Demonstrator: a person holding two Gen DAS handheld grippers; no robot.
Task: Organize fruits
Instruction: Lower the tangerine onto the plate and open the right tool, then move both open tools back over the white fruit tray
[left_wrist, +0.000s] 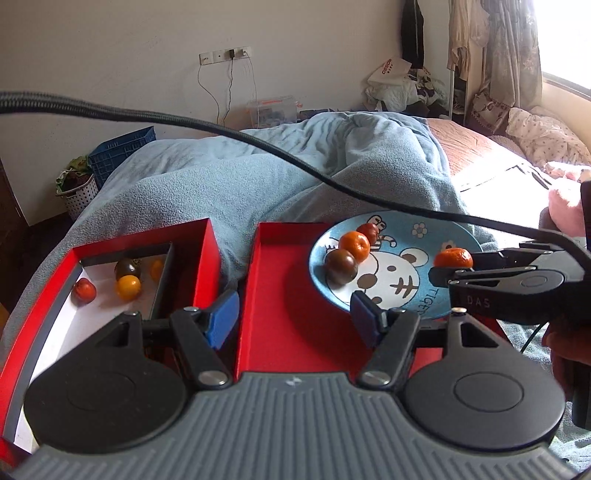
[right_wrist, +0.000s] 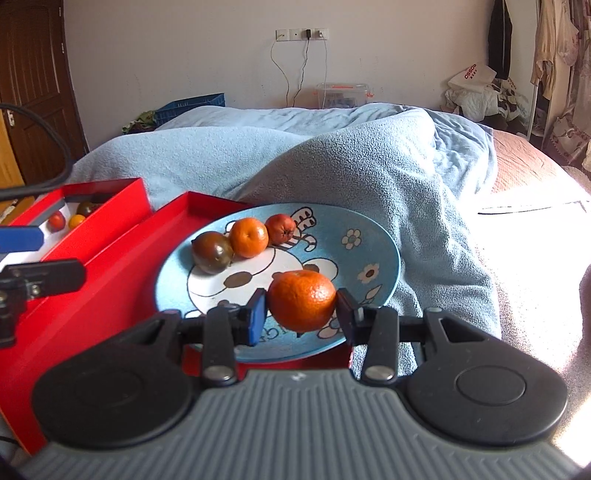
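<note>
While clamped across the orange in the right hand-held gripper: light, soft-skinned, bruisable; left hand-held gripper apart, empty.

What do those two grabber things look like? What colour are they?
Both match. The left gripper and right gripper each have a ribbed grey body, two round black discs, black link arms with silver screws, and blue pads on the fingertips. A black braided cable runs across. The right one's side reads "DAS".
</note>
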